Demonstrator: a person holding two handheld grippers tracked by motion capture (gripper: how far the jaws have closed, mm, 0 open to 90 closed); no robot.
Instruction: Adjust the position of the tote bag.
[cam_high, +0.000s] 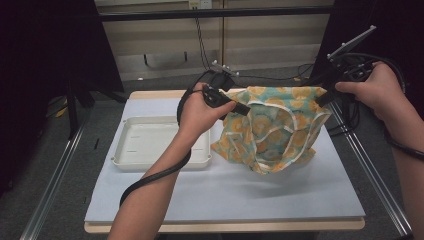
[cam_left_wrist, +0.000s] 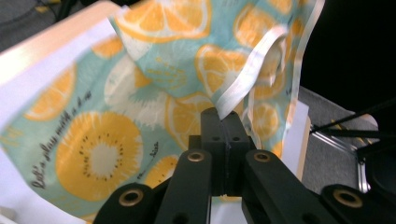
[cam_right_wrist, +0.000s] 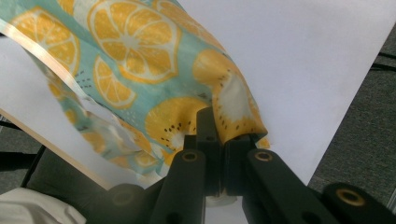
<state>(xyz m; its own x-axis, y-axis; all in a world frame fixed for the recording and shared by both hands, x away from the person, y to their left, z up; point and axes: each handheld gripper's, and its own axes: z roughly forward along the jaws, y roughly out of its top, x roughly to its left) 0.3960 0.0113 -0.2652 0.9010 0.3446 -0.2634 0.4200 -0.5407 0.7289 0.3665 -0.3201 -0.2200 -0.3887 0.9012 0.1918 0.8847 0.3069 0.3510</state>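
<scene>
From the high view, you have the fruit-print cloth (cam_high: 272, 127) lifted off the table (cam_high: 300, 195) and stretched between both tools over the far right part of the white surface, its lower folds hanging down and seemingly just brushing the top. Your left gripper (cam_high: 239, 106) pinches the cloth's near-left top corner and your right gripper (cam_high: 322, 97) the opposite top corner near the table's right edge; holding two corners apart like this lets the weight pull the fabric open, which looks like the start of spreading or folding it. The white tray (cam_high: 131, 162) sits flat by the left edge, apart from the cloth, so it stays out of the way.

In the left gripper view, your left gripper (cam_left_wrist: 224, 122) is clamped fully together on a white-bound hem of the cloth (cam_left_wrist: 140, 93), the trim rising straight out from between the jaws. A grip on the hem should be less likely to slip than one on loose fabric.

In the right gripper view, your right gripper (cam_right_wrist: 218, 128) is likewise closed tight on a bunched corner of the cloth (cam_right_wrist: 135, 51), with the table (cam_right_wrist: 303, 56) below it.
</scene>
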